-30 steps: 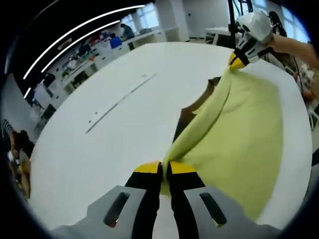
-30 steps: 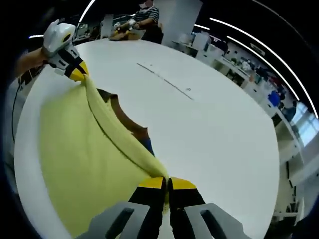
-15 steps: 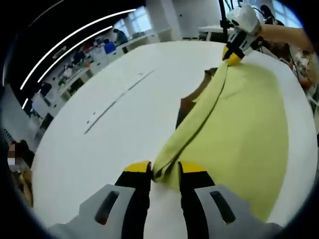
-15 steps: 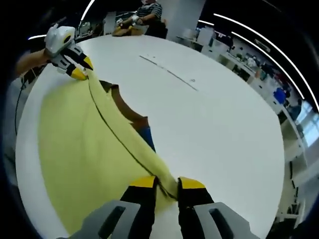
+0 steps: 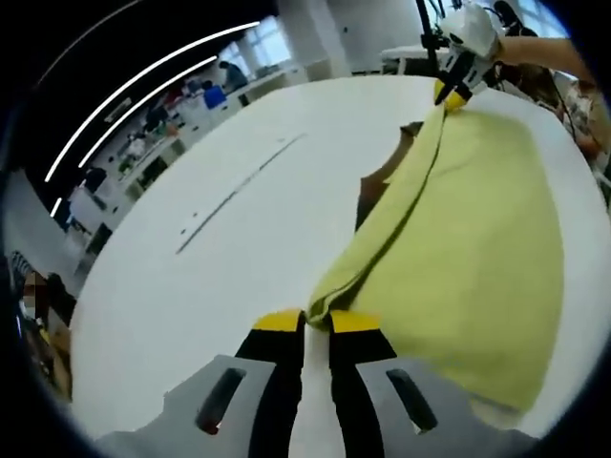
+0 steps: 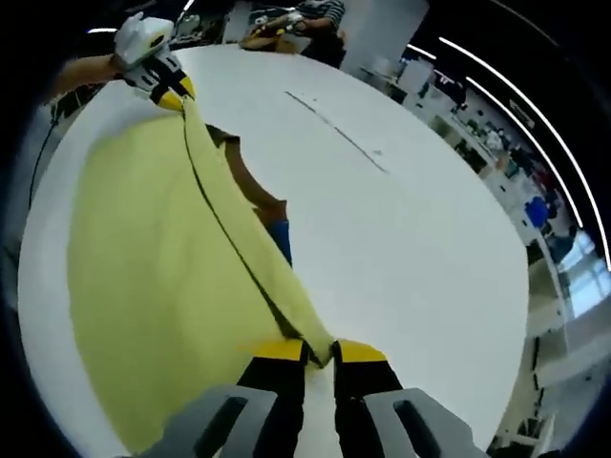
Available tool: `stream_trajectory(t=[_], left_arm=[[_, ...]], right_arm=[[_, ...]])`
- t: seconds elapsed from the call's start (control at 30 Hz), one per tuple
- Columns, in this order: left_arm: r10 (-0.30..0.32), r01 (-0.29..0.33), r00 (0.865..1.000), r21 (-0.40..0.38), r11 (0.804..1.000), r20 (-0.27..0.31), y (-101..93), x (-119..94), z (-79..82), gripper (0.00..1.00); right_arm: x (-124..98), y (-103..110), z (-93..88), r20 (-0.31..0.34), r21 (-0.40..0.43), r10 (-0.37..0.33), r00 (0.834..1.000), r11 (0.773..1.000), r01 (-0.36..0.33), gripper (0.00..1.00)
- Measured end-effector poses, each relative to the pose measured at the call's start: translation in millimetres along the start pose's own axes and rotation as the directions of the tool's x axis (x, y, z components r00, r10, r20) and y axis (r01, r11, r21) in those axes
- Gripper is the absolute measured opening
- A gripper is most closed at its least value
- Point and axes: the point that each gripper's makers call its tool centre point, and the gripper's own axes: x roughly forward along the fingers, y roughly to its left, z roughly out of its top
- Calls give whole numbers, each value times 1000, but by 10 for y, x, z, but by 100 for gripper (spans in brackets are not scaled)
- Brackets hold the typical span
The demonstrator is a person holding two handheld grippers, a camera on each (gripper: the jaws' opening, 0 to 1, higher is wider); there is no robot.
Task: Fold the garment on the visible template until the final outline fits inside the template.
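Observation:
A pale yellow garment [image 5: 477,229] lies spread on the white table [image 5: 191,286], with one long edge rolled into a thick fold between the two grippers. My left gripper [image 5: 317,322] is shut on the near end of that fold. In the left gripper view the right gripper [image 5: 451,93] pinches the far end. In the right gripper view my right gripper [image 6: 320,351] is shut on the garment [image 6: 143,248], and the left gripper [image 6: 177,95] holds the far end. A brown template [image 5: 377,186] with a blue part [image 6: 280,239] peeks out from under the fold.
A thin dark line [image 5: 234,196] with small marks runs across the table [image 6: 410,248] beside the garment. A person [image 6: 320,11] sits at the table's far edge. A sleeveless arm [image 5: 539,52] holds the right gripper. Desks and shelves stand beyond the table.
Half a second ago both grippers' jaws stood wide around the fold. Now both have narrowed onto it again. The fold lies lower and straighter on the table.

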Motion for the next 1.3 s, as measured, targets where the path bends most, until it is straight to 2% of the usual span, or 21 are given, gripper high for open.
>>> stream_trajectory(t=[0.13, 0.2, 0.27, 0.4, 0.43, 0.47, 0.53, 0.73, 0.83, 0.97, 1.07, 1.13, 1.23, 1.3], left_arm=[[2, 1, 999, -78, 997, 39, 13, -23, 19, 4], [4, 8, 997, -171, 985, 71, 16, -30, 42, 4], [18, 0, 997, -216, 976, 79, 55, -35, 36, 4], [43, -6, 994, -351, 937, 100, 108, -12, 38, 3], [57, -13, 993, -392, 920, 101, 128, 2, 32, 3], [57, -10, 993, -414, 910, 100, 129, 12, 27, 3], [71, -31, 994, -409, 912, 83, 148, 38, 8, 3], [151, -91, 984, -474, 876, 90, 230, 54, 16, 6], [160, -95, 982, -474, 875, 98, 251, 24, 13, 7], [157, -83, 980, -471, 878, 120, 241, -30, 38, 17], [150, -74, 980, -456, 887, 131, 219, -78, 57, 22], [149, -78, 979, -423, 903, 138, 207, -116, 69, 23], [135, -65, 981, -419, 906, 139, 167, -173, 66, 28], [130, -54, 980, -429, 902, 150, 150, -205, 74, 31]], right_arm=[[-25, -30, 58, 49, 69, -11, 999, 998, 8, 0], [-24, -37, 85, 70, 147, -3, 998, 989, -7, 0], [-21, -79, 101, 86, 184, -7, 996, 983, -9, 0], [0, -136, 148, 122, 307, -20, 992, 952, -18, 0], [4, -142, 176, 141, 339, -20, 990, 940, -29, 0], [9, -178, 182, 152, 394, -35, 988, 919, -28, 0], [21, -214, 187, 162, 446, -49, 986, 894, -29, 0], [38, -232, 193, 163, 470, -66, 984, 883, -19, 1], [22, -263, 205, 170, 491, -84, 982, 871, -10, 8], [-16, -250, 268, 208, 526, -77, 975, 849, -45, 23], [-26, -199, 290, 220, 544, -51, 974, 835, -79, 33], [-29, -135, 311, 232, 562, -23, 973, 819, -115, 43], [-56, -63, 332, 245, 580, 7, 970, 801, -152, 52], [-80, -25, 343, 248, 581, 20, 969, 797, -165, 58]])
